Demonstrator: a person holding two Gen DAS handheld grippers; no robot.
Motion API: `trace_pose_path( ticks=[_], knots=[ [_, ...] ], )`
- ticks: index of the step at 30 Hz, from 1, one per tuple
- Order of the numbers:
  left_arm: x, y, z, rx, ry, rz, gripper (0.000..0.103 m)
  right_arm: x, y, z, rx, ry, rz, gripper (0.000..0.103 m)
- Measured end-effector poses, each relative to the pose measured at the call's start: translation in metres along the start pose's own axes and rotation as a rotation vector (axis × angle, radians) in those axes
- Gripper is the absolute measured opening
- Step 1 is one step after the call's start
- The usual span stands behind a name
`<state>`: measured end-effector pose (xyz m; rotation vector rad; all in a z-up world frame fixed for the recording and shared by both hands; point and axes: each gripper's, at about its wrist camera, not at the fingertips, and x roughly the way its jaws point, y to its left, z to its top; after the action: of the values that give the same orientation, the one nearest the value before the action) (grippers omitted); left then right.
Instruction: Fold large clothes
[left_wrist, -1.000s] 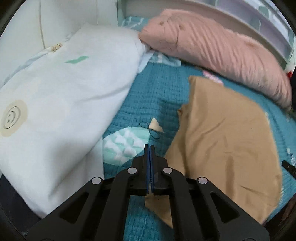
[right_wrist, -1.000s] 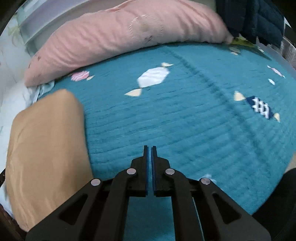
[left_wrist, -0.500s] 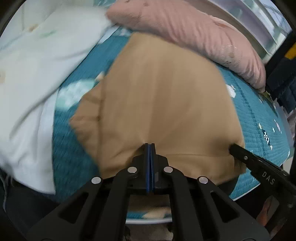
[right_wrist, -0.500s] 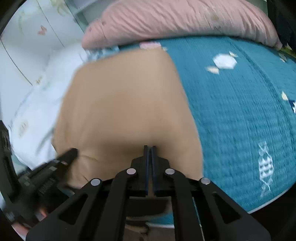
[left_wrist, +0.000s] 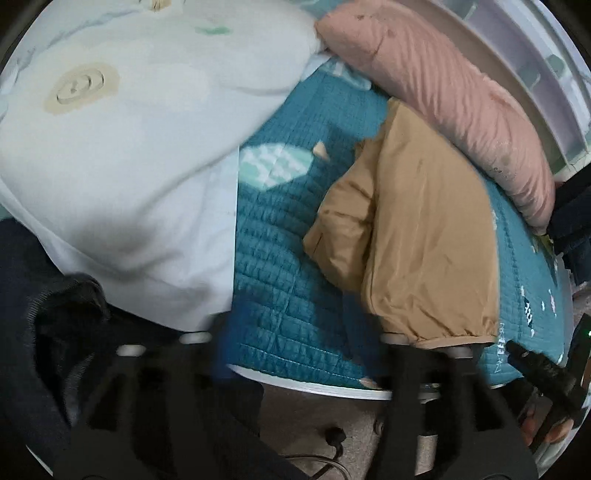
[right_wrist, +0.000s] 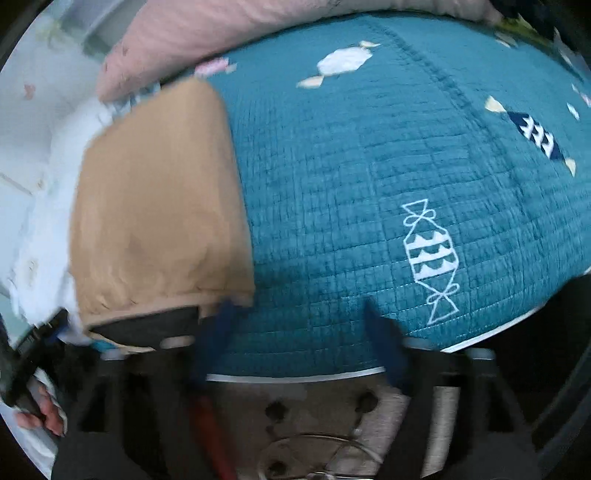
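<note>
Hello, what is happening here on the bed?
A person with a gripper in each hand is folding a tan jacket on a teal quilt. The jacket lies folded beside a pink pillow, its hem at the bed's edge. The left gripper and right gripper are both opening with nothing between their jaws, so the jacket lies free. A white duvet lies to its left.

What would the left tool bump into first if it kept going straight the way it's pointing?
Probably the teal quilt on the bed. The left tool, jaws opening with nothing between them, points at bare quilt between the white bedding and the tan jacket. Depth is hard to judge.
</note>
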<state>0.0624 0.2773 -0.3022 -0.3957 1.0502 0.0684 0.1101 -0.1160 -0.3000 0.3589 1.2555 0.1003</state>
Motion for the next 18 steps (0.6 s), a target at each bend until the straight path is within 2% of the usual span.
trace_pose_path(
  ticks=[2,3,4,8,11,14,18],
  knots=[
    [-0.007,-0.005,0.005,0.032,-0.012,-0.04,0.077,-0.007,0.0,0.005,0.033,-0.016,0.074,0.088],
    [-0.007,-0.008,0.007,0.051,-0.005,-0.046,0.085,-0.01,0.002,0.011,0.037,-0.007,0.116,0.09],
    [-0.006,-0.012,0.011,0.067,0.003,-0.04,0.087,-0.013,0.0,0.017,0.036,-0.006,0.129,0.092],
    [0.0,-0.021,0.027,0.104,0.038,-0.083,0.089,-0.016,0.013,0.036,-0.007,-0.019,0.166,0.093],
    [0.015,-0.029,0.043,0.133,0.087,-0.119,0.089,-0.005,0.025,0.054,-0.035,0.033,0.215,0.093],
    [0.032,-0.035,0.064,0.144,0.148,-0.164,0.089,0.007,0.041,0.069,-0.119,0.035,0.198,0.093],
    [0.047,-0.041,0.088,0.16,0.172,-0.224,0.089,0.019,0.054,0.082,-0.174,0.04,0.235,0.093]
  ],
)
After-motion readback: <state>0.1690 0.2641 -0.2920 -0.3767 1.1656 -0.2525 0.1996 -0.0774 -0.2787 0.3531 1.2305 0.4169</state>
